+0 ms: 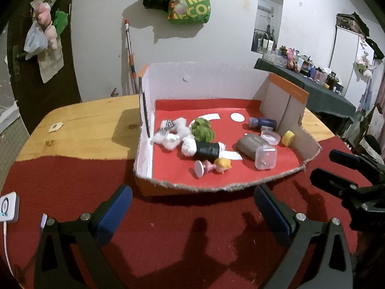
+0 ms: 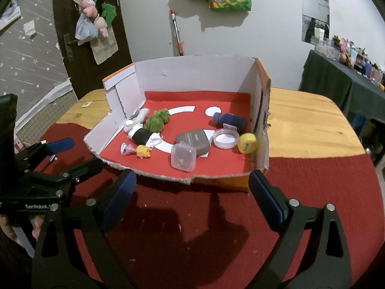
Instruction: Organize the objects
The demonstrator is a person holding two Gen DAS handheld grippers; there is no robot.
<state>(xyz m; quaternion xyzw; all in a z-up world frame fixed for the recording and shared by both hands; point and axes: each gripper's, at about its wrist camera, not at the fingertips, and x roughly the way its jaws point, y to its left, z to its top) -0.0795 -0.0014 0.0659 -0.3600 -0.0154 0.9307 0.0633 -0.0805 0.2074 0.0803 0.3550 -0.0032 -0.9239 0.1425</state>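
Looks like everything's already in the cardboard box [image 2: 261, 110]; the tabletop [image 2: 308, 125] holds nothing loose. Your left gripper [image 1: 192, 207] and right gripper [image 2: 192, 192] are both spread wide, empty.

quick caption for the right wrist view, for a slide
Open right gripper hovers before a cut-down cardboard box holding small toys and containers on a red cloth.
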